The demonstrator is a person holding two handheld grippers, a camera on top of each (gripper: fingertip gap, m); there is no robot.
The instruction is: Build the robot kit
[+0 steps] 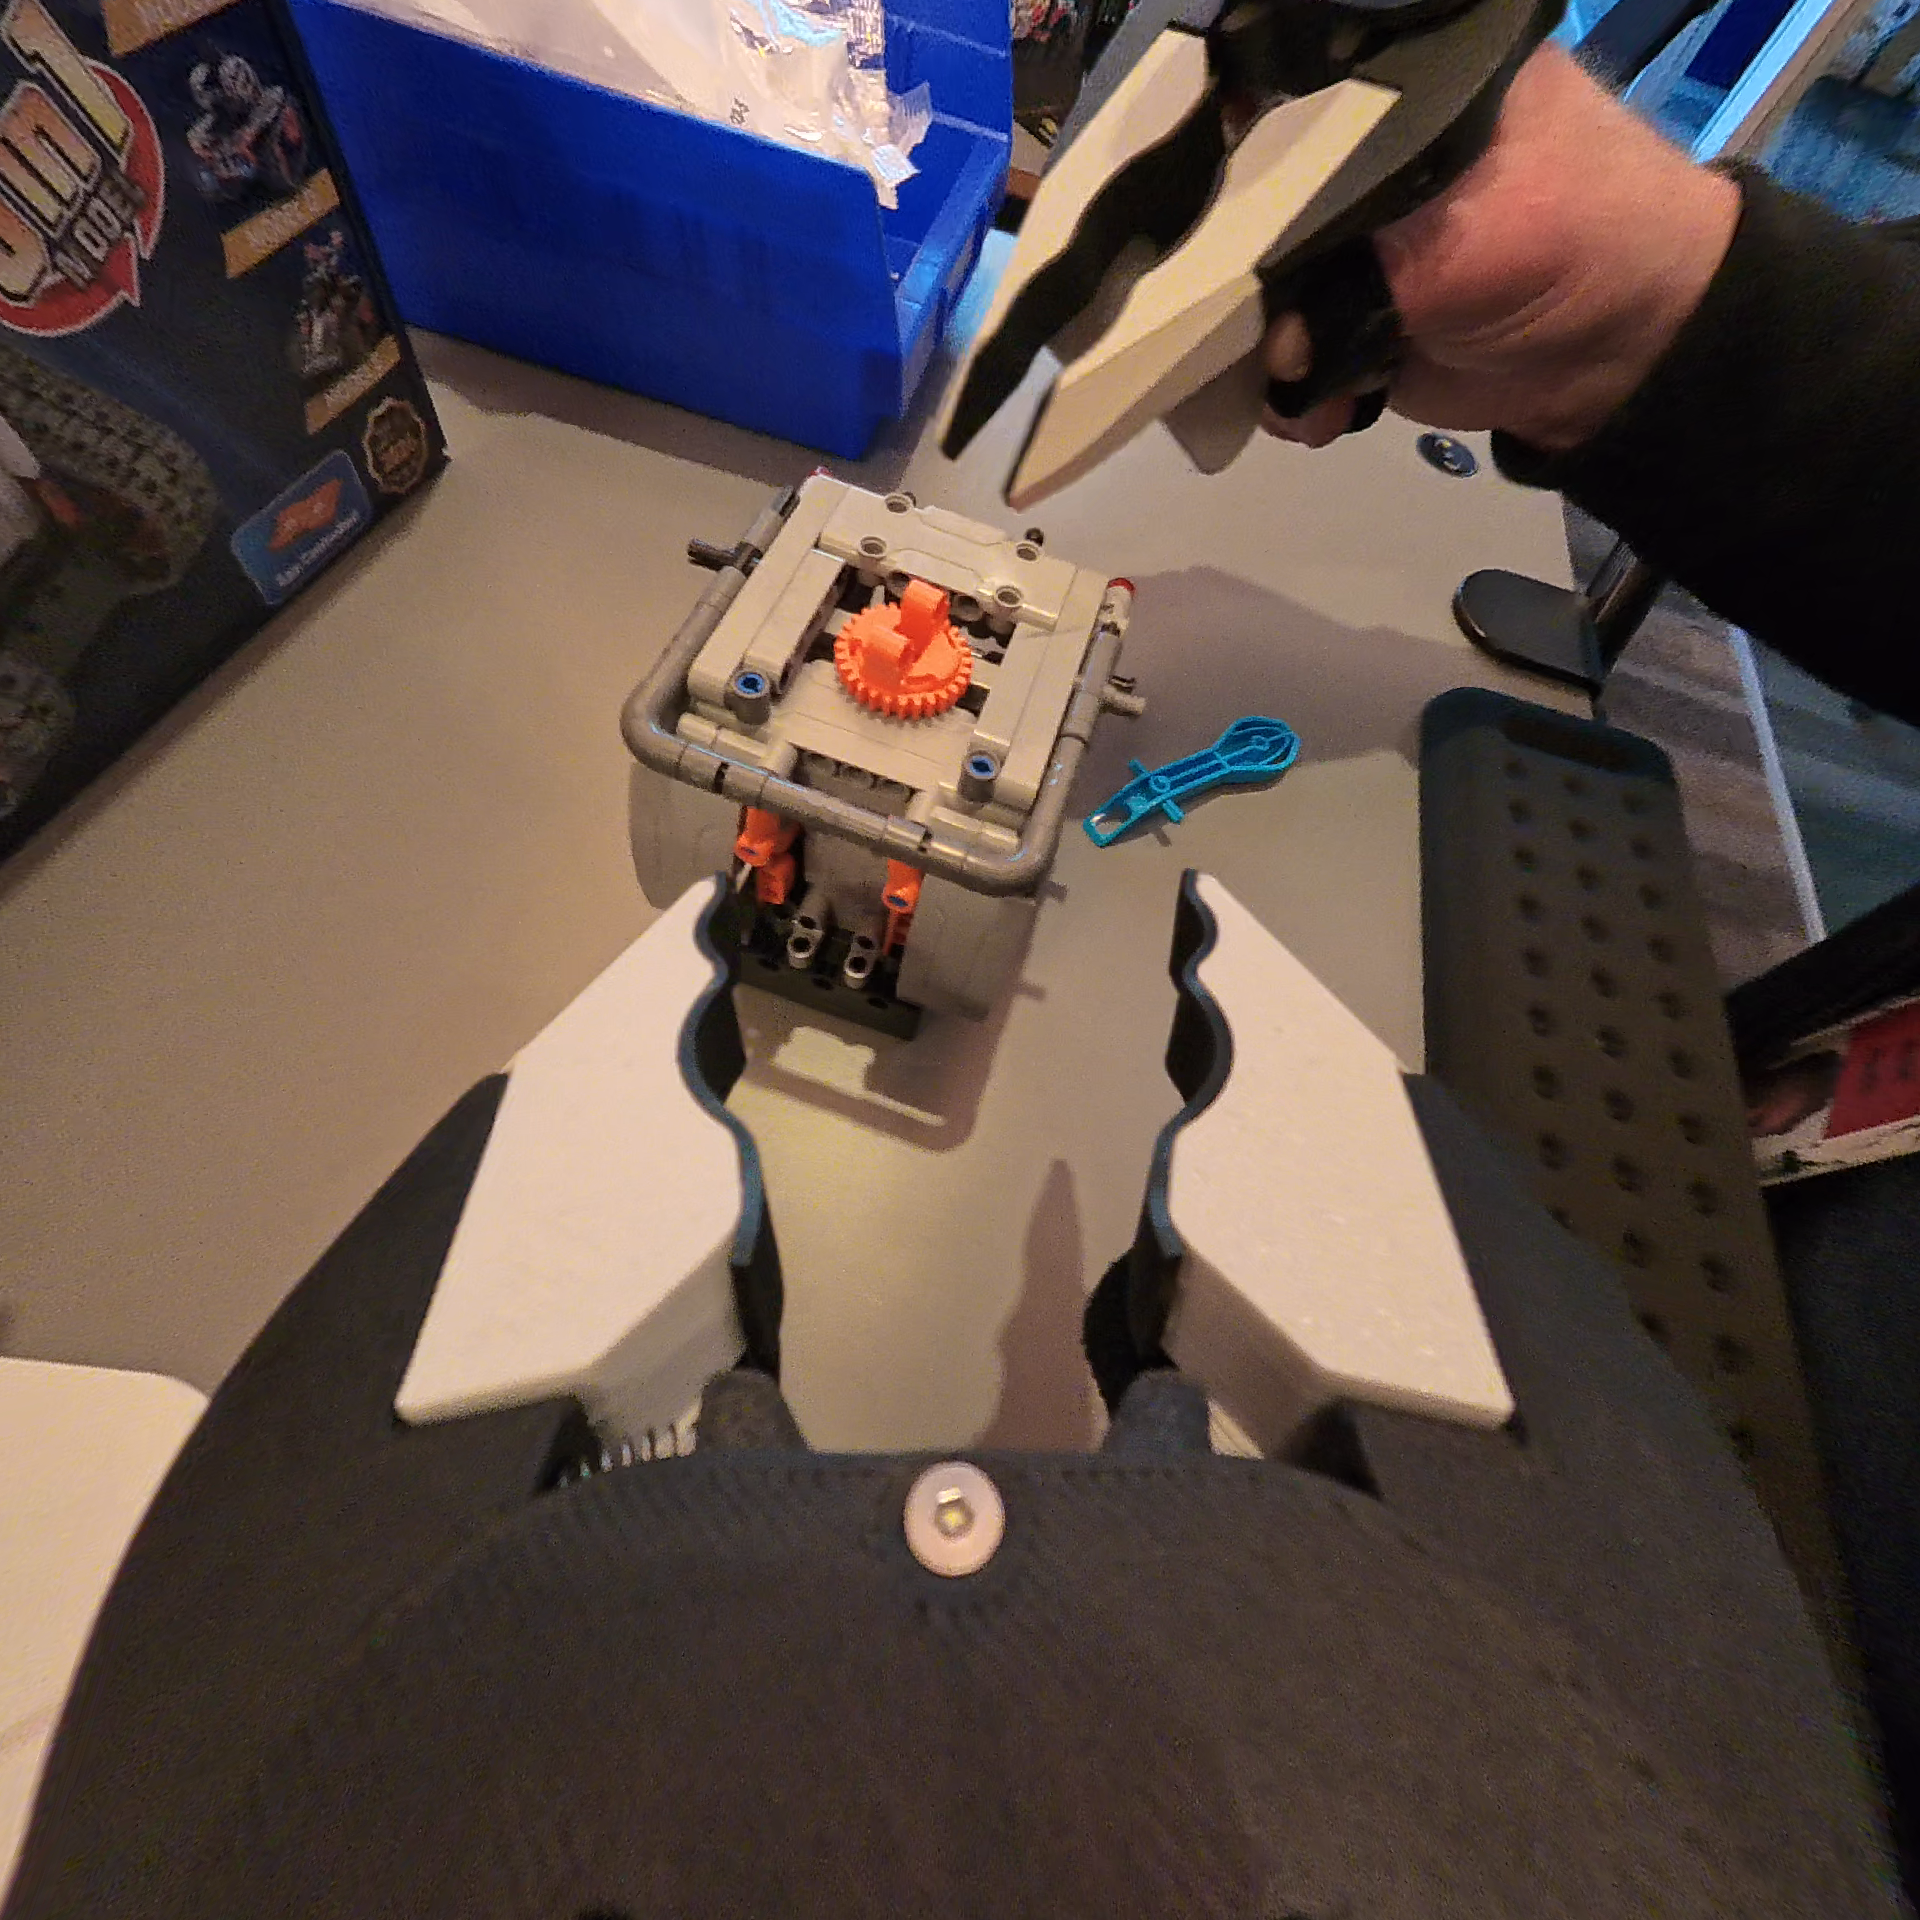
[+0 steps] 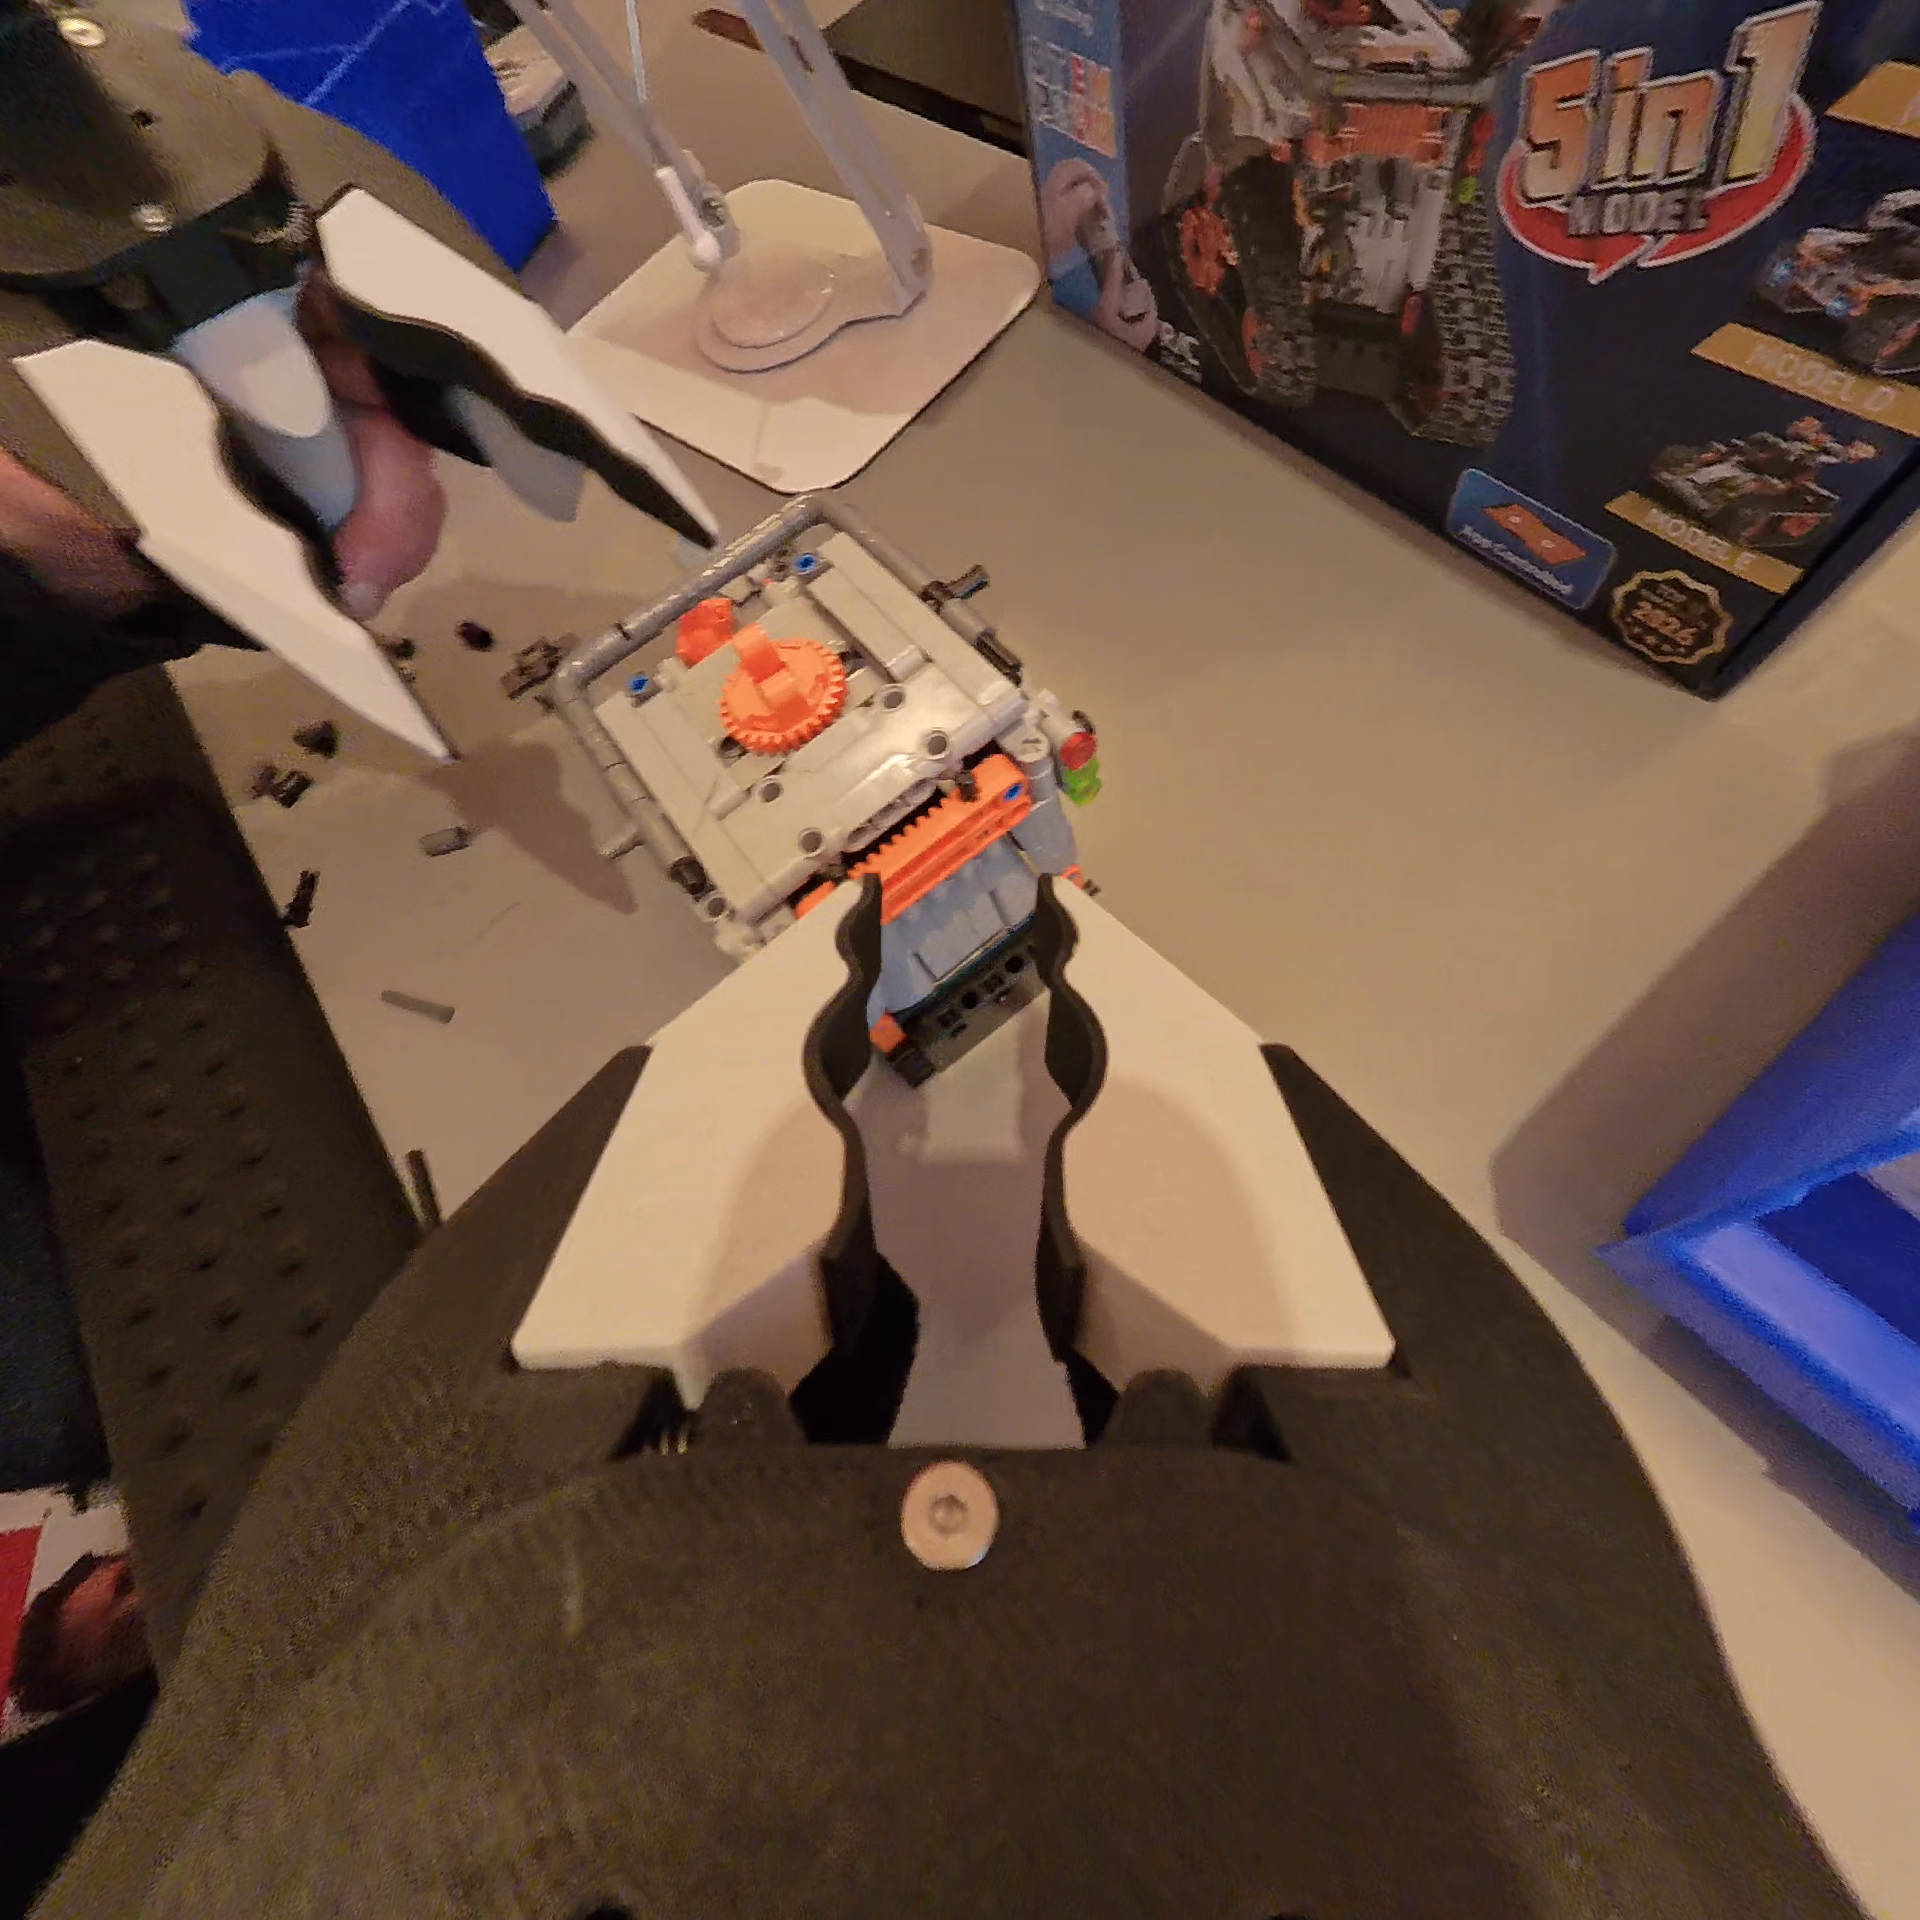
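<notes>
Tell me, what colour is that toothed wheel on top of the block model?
Orange gear, clearest in the left wrist view.

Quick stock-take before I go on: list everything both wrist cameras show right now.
Brick model: one, grey with orange gear, table centre.
Teal tool: one, on table beside the model.
Printed box: one, dark blue, beyond the model.
Blue bins: two, at table edges.
Lamp base: one, white, behind the model.
Small loose parts: several, dark, scattered by the model.
Perforated mat: one, black, table edge.
Left gripper: open, empty, near the model's base.
Right gripper: open, empty, above the model.
</notes>
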